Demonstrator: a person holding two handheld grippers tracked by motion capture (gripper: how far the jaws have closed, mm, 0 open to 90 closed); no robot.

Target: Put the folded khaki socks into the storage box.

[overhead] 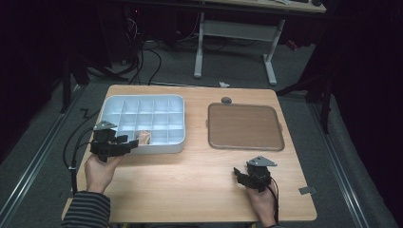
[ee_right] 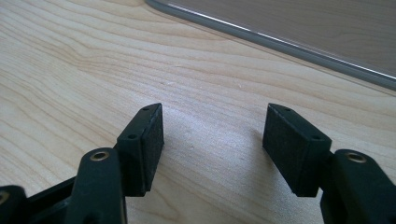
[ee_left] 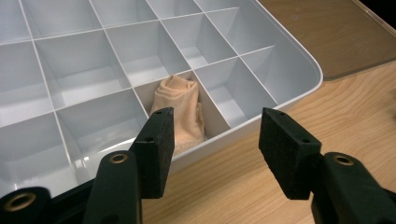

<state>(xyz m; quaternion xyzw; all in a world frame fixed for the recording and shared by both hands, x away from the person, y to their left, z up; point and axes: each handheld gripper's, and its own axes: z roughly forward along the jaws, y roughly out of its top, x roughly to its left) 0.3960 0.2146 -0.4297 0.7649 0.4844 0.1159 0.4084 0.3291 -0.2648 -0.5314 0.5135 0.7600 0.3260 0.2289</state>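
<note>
A white compartment box [overhead: 177, 145] sits on the left half of the wooden table, with a rolled beige cloth [overhead: 144, 137] in a cell of its front row. The left gripper view looks down on that cloth [ee_left: 180, 109] lying inside its cell, just beyond the box's near wall [ee_left: 219, 142]. My left gripper [overhead: 127, 142] hovers at the box's front edge, open with nothing between its jaws [ee_left: 215, 140]. My right gripper [overhead: 242, 176] rests low over bare wood near the table's front right, open and empty [ee_right: 212, 140].
A brown flat lid or tray [overhead: 244, 127] lies on the right half of the table, its clear rim [ee_right: 280, 44] ahead of the right gripper. A small dark round object [overhead: 226, 100] sits behind it. Cables [overhead: 78, 142] trail off the left edge.
</note>
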